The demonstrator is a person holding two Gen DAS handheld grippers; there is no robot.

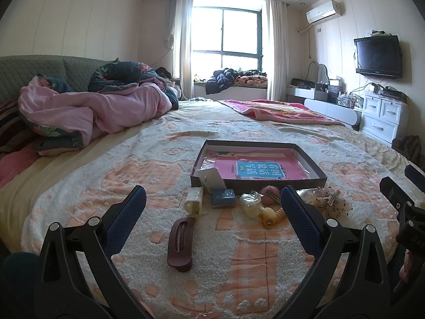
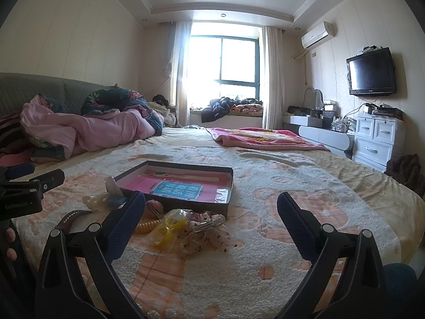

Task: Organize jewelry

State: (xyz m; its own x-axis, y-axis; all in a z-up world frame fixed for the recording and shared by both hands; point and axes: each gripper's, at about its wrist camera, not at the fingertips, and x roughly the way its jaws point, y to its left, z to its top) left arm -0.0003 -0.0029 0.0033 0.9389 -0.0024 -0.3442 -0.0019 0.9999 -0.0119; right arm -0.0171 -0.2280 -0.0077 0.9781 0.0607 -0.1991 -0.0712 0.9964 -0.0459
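On a bed covered by a nubbly cream-and-peach patterned blanket (image 1: pixel 148 175) lies a shallow dark cardboard box tray (image 1: pixel 316 168), its floor lined with a pink booklet bearing a blue label (image 1: pixel 259 170); the tray holds none of the trinkets. They lie scattered just in front of its near wall — a long maroon plastic claw hair clip (image 1: pixel 180 242) nearest the camera, a cream rectangular hair clip (image 1: pixel 194 200), a small blue square box (image 1: pixel 223 198), a pale yellow claw clip (image 1: pixel 267 216) touching a coiled yellow hair tie (image 1: pixel 280 214), a fluffy pink pompom clip (image 1: pixel 271 193), and a speckled pinkish fabric bow with a metal clip (image 1: pixel 333 202); a clear bag holding yellow rings (image 2: pixel 170 226) rests beside the bow. The left gripper (image 1: pixel 212 212) hangs above the blanket with its blue-padded fingers spread wide and nothing between them — the maroon clip lies below the gap; the right gripper (image 2: pixel 211 214) is likewise released, empty, to the right of the pile. A rumpled pink quilt (image 1: pixel 87 111) lies heaped at the far left.
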